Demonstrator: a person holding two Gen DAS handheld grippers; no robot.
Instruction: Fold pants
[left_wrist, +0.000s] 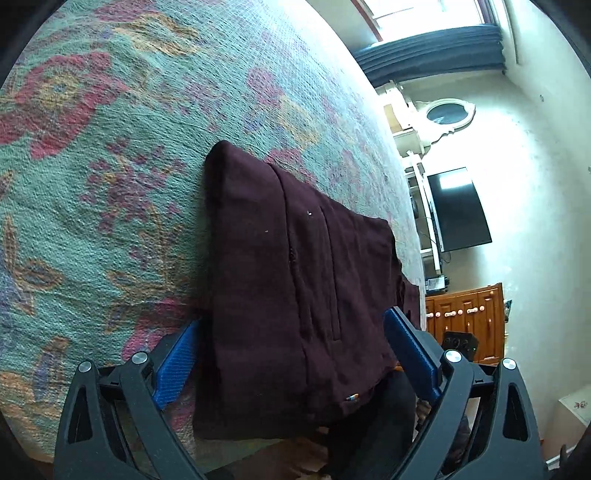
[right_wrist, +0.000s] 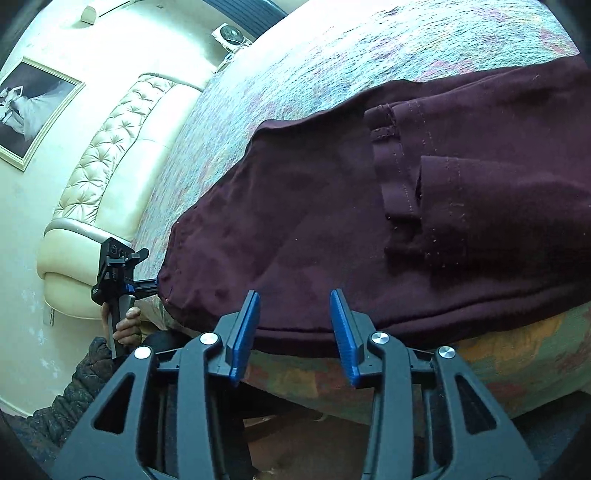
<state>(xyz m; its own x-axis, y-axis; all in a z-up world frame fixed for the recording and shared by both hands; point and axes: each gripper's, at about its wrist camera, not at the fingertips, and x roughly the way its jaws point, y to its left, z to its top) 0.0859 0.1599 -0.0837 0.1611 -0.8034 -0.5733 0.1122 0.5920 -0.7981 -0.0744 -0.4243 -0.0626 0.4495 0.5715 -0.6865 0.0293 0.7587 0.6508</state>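
Note:
Dark maroon pants (left_wrist: 295, 266) lie folded into a thick rectangle on a bed covered by a teal floral blanket (left_wrist: 110, 184). My left gripper (left_wrist: 295, 317) stands wide open, its blue pads straddling the near end of the stack, one off each side. In the right wrist view the pants (right_wrist: 369, 221) show a hem and cuff on top. My right gripper (right_wrist: 294, 295) is open at their near folded edge, with the cloth lying just beyond its fingertips and nothing pinched. The left gripper (right_wrist: 149, 285) also shows there, at the pants' left corner, held by a hand (right_wrist: 127, 325).
The pants sit close to the bed's edge, and the blanket (right_wrist: 517, 350) drops over the side below them. A cream tufted headboard (right_wrist: 110, 147) and a framed picture (right_wrist: 33, 110) stand at the left. A dark TV (left_wrist: 458, 210) and a wooden cabinet (left_wrist: 465, 321) line the far wall.

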